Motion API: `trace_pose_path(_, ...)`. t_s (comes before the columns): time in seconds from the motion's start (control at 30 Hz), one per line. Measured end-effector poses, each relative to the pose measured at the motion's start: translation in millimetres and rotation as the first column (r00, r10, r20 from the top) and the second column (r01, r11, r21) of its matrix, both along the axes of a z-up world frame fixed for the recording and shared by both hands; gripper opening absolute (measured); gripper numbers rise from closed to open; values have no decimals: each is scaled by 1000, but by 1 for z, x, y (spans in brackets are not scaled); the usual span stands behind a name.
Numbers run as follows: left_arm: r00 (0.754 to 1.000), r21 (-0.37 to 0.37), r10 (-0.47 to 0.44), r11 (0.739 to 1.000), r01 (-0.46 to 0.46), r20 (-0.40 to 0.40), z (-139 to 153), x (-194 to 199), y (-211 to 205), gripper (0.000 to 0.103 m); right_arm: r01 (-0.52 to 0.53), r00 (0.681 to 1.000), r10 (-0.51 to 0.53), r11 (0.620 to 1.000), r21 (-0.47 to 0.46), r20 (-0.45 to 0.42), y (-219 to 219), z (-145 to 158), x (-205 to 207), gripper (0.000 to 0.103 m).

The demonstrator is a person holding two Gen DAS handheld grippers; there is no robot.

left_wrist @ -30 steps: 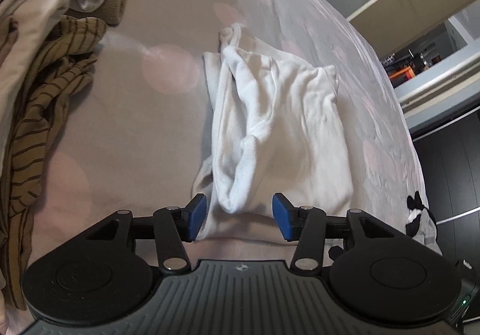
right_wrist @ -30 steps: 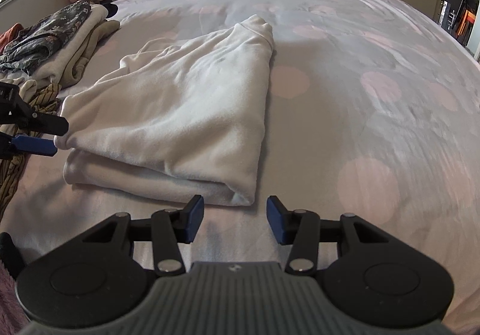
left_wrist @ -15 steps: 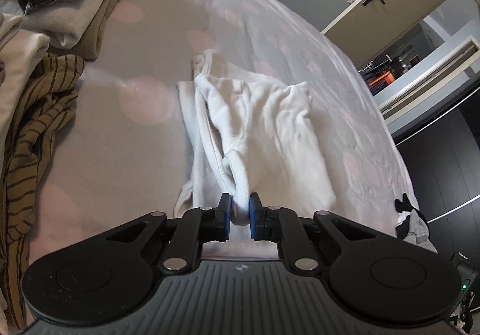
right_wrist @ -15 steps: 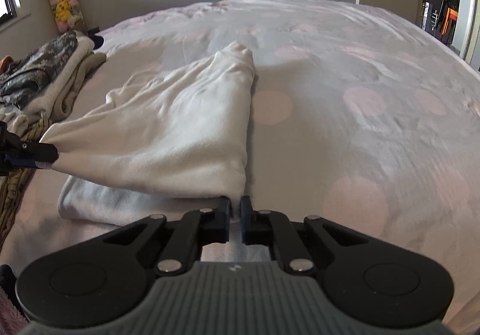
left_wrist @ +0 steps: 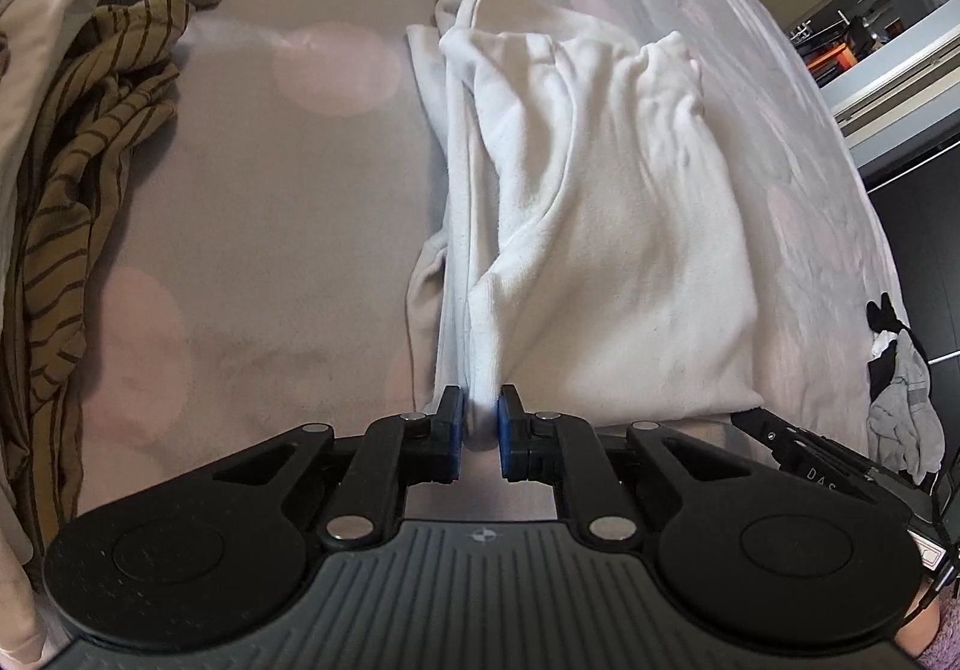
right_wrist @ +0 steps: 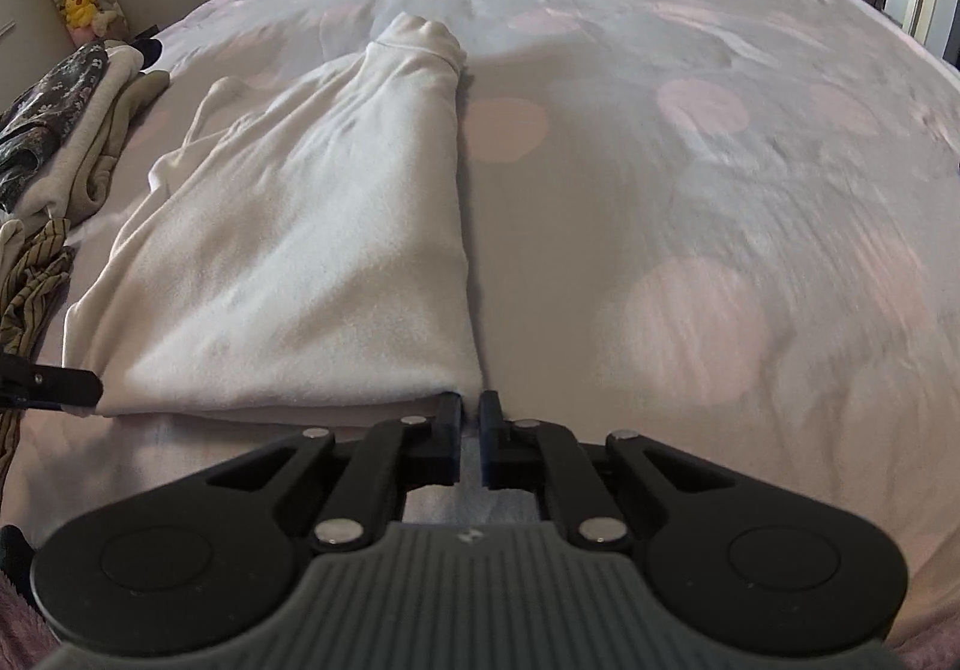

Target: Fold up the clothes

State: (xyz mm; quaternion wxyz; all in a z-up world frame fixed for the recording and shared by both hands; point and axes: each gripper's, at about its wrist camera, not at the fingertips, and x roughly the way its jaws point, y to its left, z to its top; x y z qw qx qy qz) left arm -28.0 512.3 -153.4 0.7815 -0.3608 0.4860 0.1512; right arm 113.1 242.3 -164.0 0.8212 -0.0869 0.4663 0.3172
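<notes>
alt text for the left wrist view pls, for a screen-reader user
The left claw is shut on a bunched near edge of a white garment that lies folded on a grey bedspread with pale pink dots. A brown striped garment and other piled clothes lie at the left edge.

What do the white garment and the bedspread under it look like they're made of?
The white garment looks like a soft, matte, fleecy knit: its surface is slightly fuzzy and it bunches in thick rounded folds where the left gripper pinches it. The bedspread looks like thin, smooth woven fabric, grey with printed pink dots and fine creases; the fibre cannot be told.
</notes>
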Motion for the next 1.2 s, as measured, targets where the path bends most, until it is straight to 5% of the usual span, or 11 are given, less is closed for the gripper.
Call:
trace_pose_path(0.13, 999, -16, 12, 1000, -13, -39, -6, 1, 2, 13, -4, 1000, 3, 1000, -20, -21, 2, -5, 2, 7)
trace_pose_path(0.23, 996, 20, 44, 999, -42, -72, -3, -6, 0, 28, 3, 999, -4, 1000, -18, -42, -3, -5, 2, 7)
trace_pose_path(0.5, 989, 109, 143, 984, -137, -41, 17, -28, 1, 29, 69, 997, -69, 997, 15, -41, -19, 5, 0, 8)
trace_pose_path(0.6, 982, 156, 188, 970, -185, -7, 28, -36, 1, 29, 91, 996, -90, 993, 68, -18, -26, 16, -2, 16)
trace_pose_path(0.7, 974, 144, 209, 965, -220, 85, 37, -39, 7, 30, 99, 995, -100, 986, 131, -1, -32, 25, -3, 39)
trace_pose_path(0.8, 964, 138, 185, 967, -213, 192, 49, -33, 9, 48, 91, 996, -92, 977, 191, -1, -30, 33, 3, 47)
trace_pose_path(0.9, 955, 189, 154, 960, -205, 254, 63, -16, 14, 53, 82, 997, -79, 967, 241, -24, -21, 40, 17, 54)
trace_pose_path(1.03, 946, 282, 151, 931, -234, 287, 70, 24, 27, 72, 23, 1000, -26, 967, 256, 6, 12, 49, 45, 59)
trace_pose_path(1.13, 956, 305, 123, 930, -204, 265, 56, 51, 40, 73, -24, 998, 8, 964, 267, 63, 39, 48, 72, 75)
trace_pose_path(1.2, 960, 279, 144, 937, -210, 238, 38, 62, 48, 73, -29, 997, 8, 965, 261, 81, 54, 41, 90, 75)
